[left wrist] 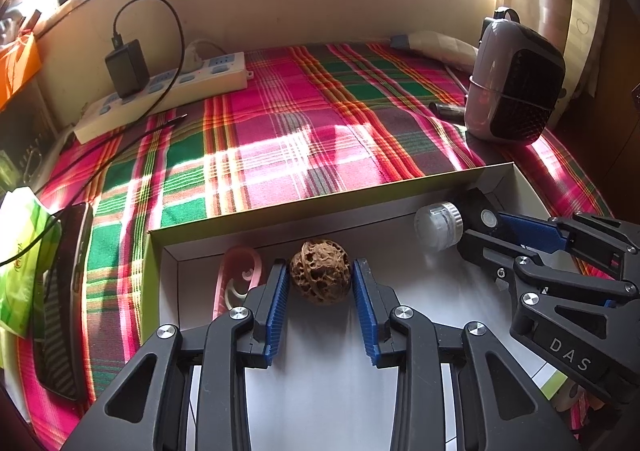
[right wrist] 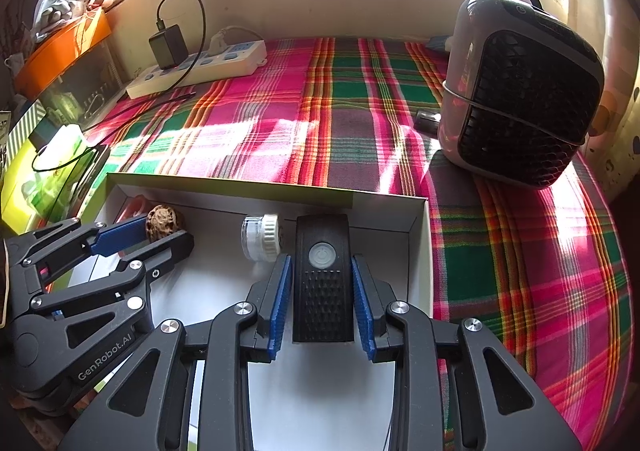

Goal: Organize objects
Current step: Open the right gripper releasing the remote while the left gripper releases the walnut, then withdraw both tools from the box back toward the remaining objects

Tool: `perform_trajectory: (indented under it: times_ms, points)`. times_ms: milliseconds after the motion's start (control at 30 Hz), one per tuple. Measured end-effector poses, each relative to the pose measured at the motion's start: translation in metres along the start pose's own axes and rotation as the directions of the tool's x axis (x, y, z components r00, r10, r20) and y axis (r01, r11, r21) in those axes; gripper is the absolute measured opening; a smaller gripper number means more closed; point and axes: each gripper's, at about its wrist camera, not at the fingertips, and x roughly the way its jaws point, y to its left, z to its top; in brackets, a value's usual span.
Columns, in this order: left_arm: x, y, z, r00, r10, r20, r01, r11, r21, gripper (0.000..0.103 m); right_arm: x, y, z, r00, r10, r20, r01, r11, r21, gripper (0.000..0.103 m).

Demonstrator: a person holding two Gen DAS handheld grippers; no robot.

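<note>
At lower centre of the left view, the left claw brackets a walnut inside the white box, pads slightly apart from it. The right claw likewise straddles a black remote (narrow gaps both sides), beside a small jar.
</note>
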Motion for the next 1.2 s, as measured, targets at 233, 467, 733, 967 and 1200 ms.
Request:
perform_trajectory:
  times_ms: [233, 467, 733, 967, 1200]
  points:
    - [-0.007, 0.001, -0.002, 1.000, 0.000, 0.009, 0.000, 1.000, -0.014, 0.034, -0.004, 0.001, -0.002, 1.000, -0.007, 0.008, 0.007, 1.000, 0.003, 0.040]
    - [-0.022, 0.000, -0.005, 0.999, -0.007, 0.035, 0.008, 1.000, -0.017, 0.034, -0.015, 0.008, -0.006, 0.999, -0.018, 0.034, 0.018, 1.000, -0.016, 0.047]
    - [-0.039, 0.002, -0.014, 0.999, 0.004, 0.049, -0.003, 1.000, -0.030, 0.034, -0.027, 0.011, -0.014, 0.999, -0.021, 0.047, 0.021, 1.000, -0.006, 0.047]
    - [-0.058, -0.001, -0.027, 0.997, 0.016, 0.071, -0.013, 0.999, -0.035, 0.034, -0.039, 0.017, -0.026, 0.998, -0.016, 0.064, 0.016, 1.000, 0.001, 0.047]
    - [-0.077, -0.006, -0.043, 0.995, 0.023, 0.097, -0.019, 0.999, -0.037, 0.034, -0.056, 0.021, -0.043, 0.995, -0.008, 0.099, 0.006, 1.000, 0.021, 0.047]
